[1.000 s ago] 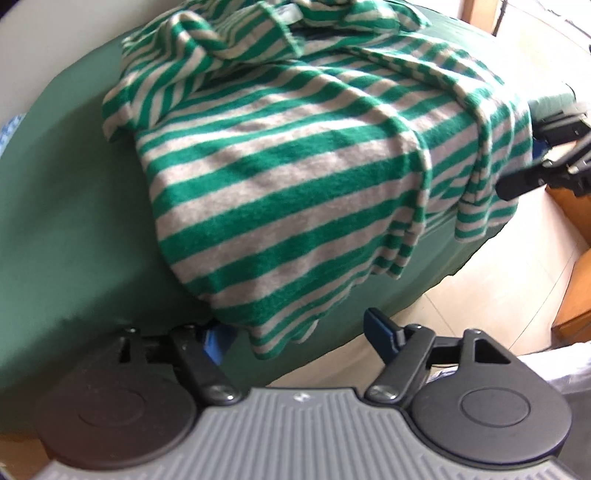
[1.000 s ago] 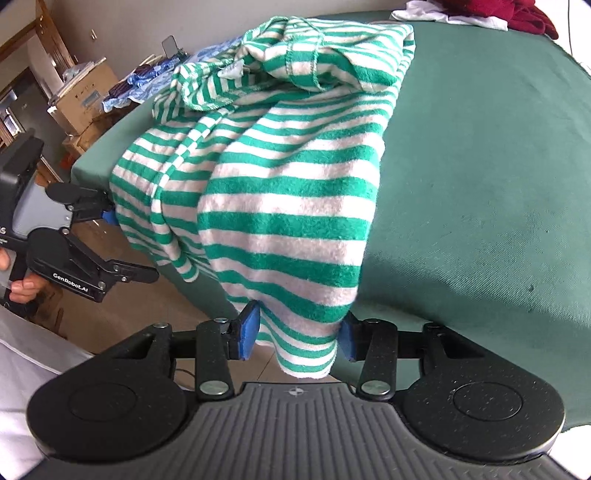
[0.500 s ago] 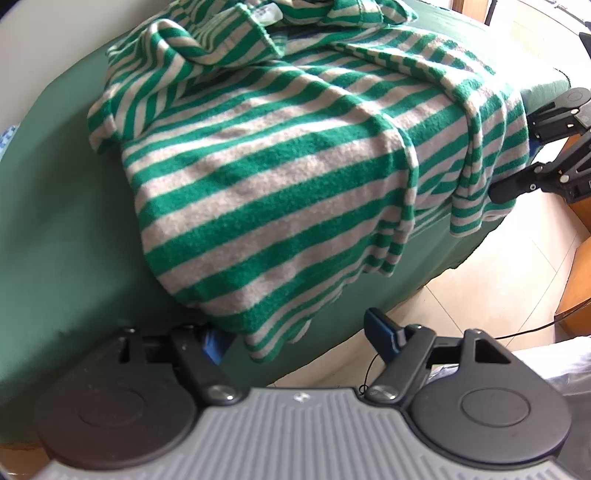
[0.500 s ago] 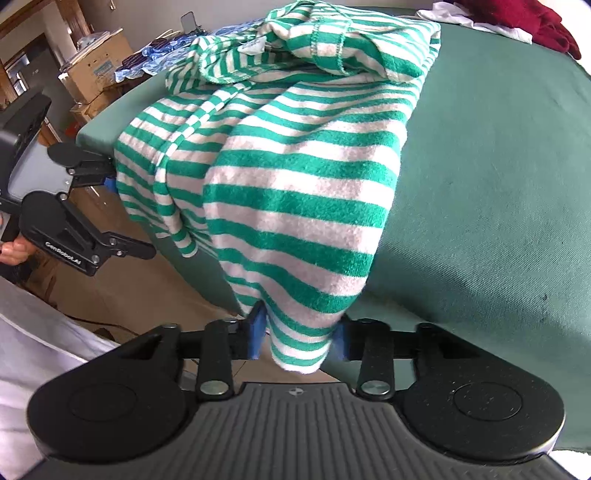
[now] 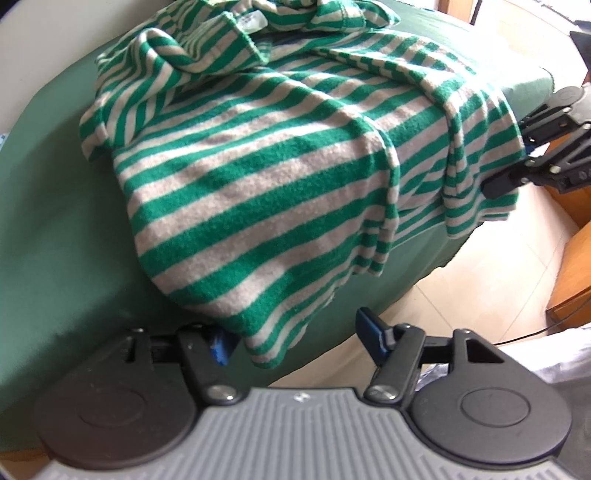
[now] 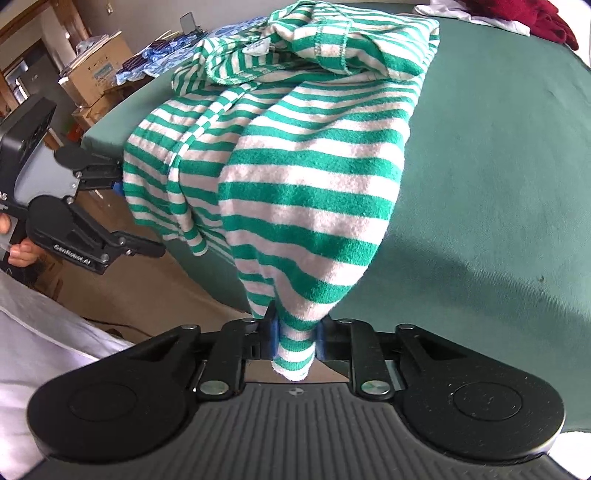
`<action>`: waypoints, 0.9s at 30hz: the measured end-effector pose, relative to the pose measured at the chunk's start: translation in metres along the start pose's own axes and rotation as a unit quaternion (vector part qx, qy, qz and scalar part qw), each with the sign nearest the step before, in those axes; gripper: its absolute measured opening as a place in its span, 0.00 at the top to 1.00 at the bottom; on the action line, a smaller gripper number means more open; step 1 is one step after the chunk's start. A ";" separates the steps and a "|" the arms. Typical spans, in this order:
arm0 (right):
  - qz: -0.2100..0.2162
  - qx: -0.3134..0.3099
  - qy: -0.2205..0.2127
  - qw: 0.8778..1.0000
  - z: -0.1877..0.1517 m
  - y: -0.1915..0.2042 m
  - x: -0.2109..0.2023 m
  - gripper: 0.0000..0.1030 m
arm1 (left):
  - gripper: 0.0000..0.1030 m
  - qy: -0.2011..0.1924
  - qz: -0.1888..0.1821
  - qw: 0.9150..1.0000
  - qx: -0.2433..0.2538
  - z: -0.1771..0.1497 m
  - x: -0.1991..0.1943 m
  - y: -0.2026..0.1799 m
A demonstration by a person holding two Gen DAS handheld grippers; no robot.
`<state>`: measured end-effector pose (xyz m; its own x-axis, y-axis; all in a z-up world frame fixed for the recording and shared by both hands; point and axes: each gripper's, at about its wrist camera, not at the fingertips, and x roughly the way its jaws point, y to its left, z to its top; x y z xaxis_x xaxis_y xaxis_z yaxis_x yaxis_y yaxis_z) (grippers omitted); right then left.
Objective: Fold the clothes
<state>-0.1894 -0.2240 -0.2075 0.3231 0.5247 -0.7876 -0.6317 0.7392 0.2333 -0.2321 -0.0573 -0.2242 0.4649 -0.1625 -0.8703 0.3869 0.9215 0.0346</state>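
A green-and-white striped garment (image 5: pixel 266 177) lies bunched over the edge of a green-covered table (image 5: pixel 55 221); it also shows in the right wrist view (image 6: pixel 314 177). My left gripper (image 5: pixel 295 338) is open, its jaws on either side of a hanging bottom corner of the garment. My right gripper (image 6: pixel 295 338) is shut on the other bottom corner. Each gripper shows in the other's view: the right gripper (image 5: pixel 535 147) at the far hem, the left gripper (image 6: pixel 74 221) at the left.
The table edge drops to a tiled floor (image 5: pixel 480 288). Cardboard boxes (image 6: pixel 96 74) and blue clothes (image 6: pixel 155 59) stand beyond the table's far left. A dark red garment (image 6: pixel 546 18) and white cloth lie at the table's far right corner. Wooden furniture (image 5: pixel 576 258) stands at right.
My right gripper has closed on the garment's corner. My left gripper has moved closer, so the other corner now hangs between its open jaws.
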 end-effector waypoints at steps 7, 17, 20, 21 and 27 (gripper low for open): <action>-0.004 -0.016 -0.001 1.000 0.001 0.002 0.008 0.60 | 0.28 -0.010 -0.043 0.999 0.018 -0.009 0.006 0.010; 0.002 -0.007 0.008 1.000 -0.006 0.001 -0.006 0.86 | 0.80 -0.020 -0.056 0.998 0.036 -0.023 -0.013 0.009; 0.000 -0.002 0.012 1.000 -0.008 0.002 -0.012 0.87 | 0.92 -0.023 -0.052 0.998 0.023 -0.029 -0.022 0.015; 0.001 0.001 0.015 1.000 -0.008 0.002 -0.013 0.88 | 0.93 -0.023 -0.055 0.998 0.019 -0.030 -0.025 0.018; 0.014 0.017 0.022 1.000 -0.004 0.001 -0.020 0.88 | 0.94 -0.033 -0.064 0.997 0.028 -0.030 -0.047 0.018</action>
<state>-0.1990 -0.2356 -0.1939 0.2727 0.5270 -0.8049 -0.6162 0.7382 0.2746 -0.2708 -0.0227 -0.1973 0.4598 -0.3012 -0.8354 0.4885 0.8714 -0.0453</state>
